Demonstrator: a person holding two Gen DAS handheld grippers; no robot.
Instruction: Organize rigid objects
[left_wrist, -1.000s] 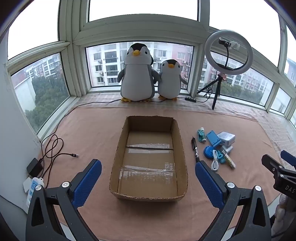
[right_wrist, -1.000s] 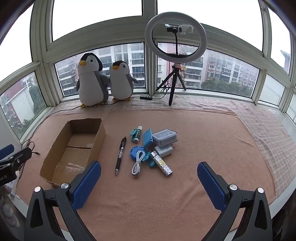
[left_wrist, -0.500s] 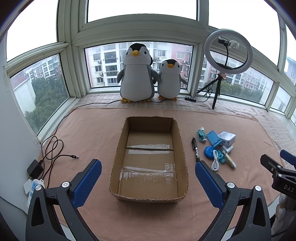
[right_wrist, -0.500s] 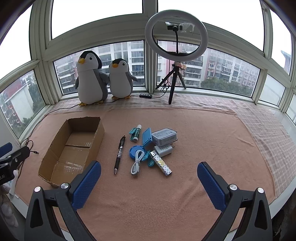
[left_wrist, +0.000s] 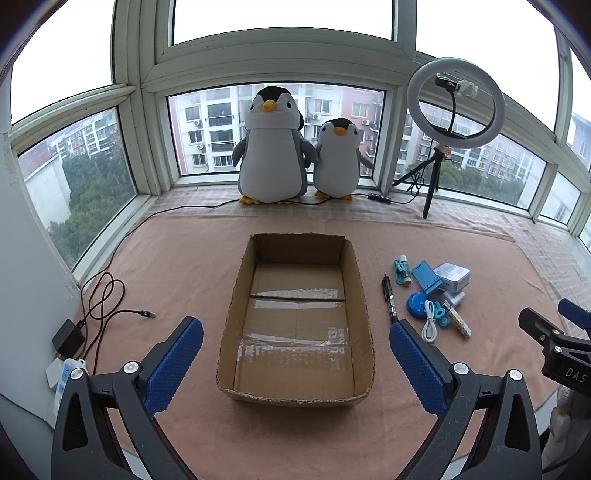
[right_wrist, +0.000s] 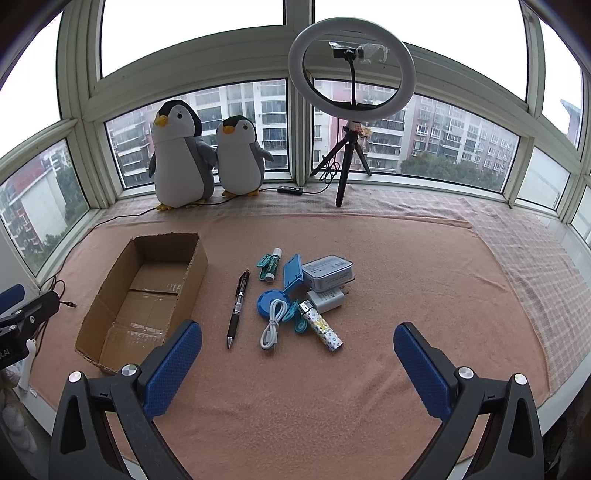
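Beside the empty cardboard box (right_wrist: 147, 291), a pen (right_wrist: 238, 308) and clustered small items.

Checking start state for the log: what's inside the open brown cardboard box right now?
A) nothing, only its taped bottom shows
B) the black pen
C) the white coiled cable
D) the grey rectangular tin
A: the open brown cardboard box shows only its bare taped bottom, while the black pen, white coiled cable and grey rectangular tin all lie on the pink cloth to its right.
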